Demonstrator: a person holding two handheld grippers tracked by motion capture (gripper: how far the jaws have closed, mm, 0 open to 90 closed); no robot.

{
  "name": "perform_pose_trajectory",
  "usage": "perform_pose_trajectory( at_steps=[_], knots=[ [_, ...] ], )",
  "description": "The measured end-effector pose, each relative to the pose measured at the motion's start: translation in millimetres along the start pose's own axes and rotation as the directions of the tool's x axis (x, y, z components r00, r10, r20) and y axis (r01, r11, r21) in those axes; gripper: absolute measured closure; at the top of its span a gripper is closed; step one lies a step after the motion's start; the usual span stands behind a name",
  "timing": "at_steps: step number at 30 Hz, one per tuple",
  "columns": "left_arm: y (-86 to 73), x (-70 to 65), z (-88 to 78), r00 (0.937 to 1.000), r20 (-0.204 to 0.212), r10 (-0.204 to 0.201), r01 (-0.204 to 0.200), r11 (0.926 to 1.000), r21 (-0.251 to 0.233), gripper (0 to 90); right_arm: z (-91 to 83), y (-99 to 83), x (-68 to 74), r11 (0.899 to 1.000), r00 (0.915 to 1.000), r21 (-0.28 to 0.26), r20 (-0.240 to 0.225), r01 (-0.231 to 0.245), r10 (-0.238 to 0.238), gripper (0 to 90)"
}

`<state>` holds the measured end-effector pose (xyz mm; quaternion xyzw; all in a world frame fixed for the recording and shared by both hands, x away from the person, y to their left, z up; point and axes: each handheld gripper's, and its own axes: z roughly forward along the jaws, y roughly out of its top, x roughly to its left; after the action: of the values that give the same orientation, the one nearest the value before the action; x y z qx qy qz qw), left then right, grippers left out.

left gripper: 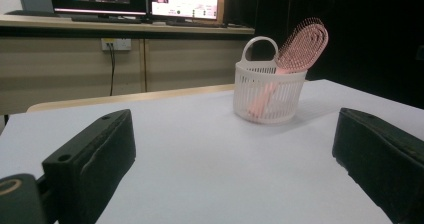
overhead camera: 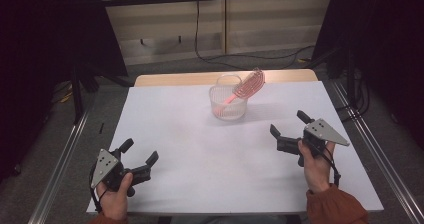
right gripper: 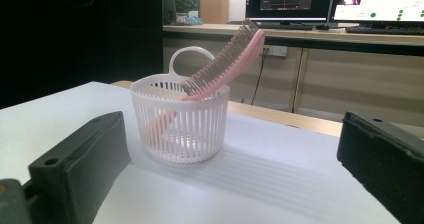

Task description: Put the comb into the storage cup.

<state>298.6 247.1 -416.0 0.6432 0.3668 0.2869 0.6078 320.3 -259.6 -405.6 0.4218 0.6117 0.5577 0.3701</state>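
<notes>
Nearest, the left gripper [overhead camera: 139, 151] rests at the surface's [overhead camera: 200, 154] front left corner, its blocky matte-black jaws spread wide around nothing. The right gripper [overhead camera: 289, 124], a grey three-cornered plate on top, sits farther in at the right, jaws equally wide and empty. The surface is smooth, flat white. Well beyond both, near the far edge, stands a round white slatted plastic basket [overhead camera: 228, 105] with a loop handle; a pink brush [overhead camera: 244, 90] leans in it, handle down, its oval bristled head jutting over the rim
</notes>
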Motion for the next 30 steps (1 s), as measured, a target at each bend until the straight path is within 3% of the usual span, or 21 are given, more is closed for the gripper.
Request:
perform_pose_trajectory(
  at_steps=[13,16,30],
  knots=[
    [-3.3,-2.1,-0.3,1.0000,0.005,0.004,-0.004,0.9998,0.017,3.6,-18.0,-11.7,1.2,1.000,0.9999,0.013,-0.004,0.009,-0.009,0.0],
    [-3.8,-2.0,0.8,0.9999,0.013,-0.004,0.004,0.9997,0.023,3.6,-23.5,-13.2,0.4,1.000,0.9999,0.018,-0.008,-0.013,0.013,0.0],
    [-3.9,-3.5,-0.6,1.0000,-0.003,0.004,-0.004,0.9996,0.028,3.6,-53.4,-20.5,-9.8,1.000,0.9994,0.011,0.033,-0.012,0.011,0.0]
  ],
)
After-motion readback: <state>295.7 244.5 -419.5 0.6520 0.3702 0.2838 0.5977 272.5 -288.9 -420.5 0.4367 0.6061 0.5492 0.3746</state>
